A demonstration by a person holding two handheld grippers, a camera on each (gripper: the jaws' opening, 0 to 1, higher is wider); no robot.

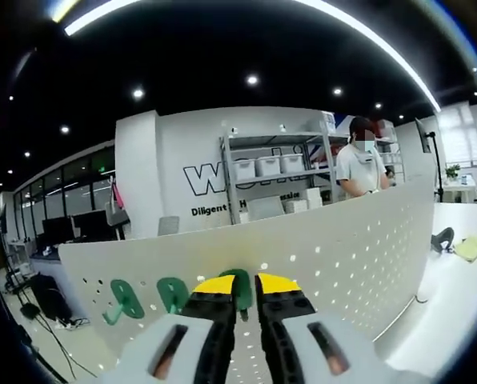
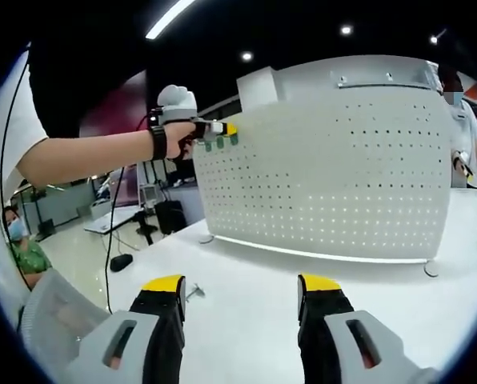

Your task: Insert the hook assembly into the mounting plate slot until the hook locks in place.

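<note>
My left gripper clamps a green plastic hook against the white perforated mounting plate near its top edge; my right gripper hangs released above the white worktop.

open-plan office lab: storage-bin shelves, monitors, white worktable

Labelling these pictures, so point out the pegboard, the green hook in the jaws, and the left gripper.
pegboard (image 2: 334,176), right gripper view, front face
green hook (image 1: 241,290), left gripper view, body between jaws
left gripper (image 2: 222,130), right gripper view, yellow tips
</note>
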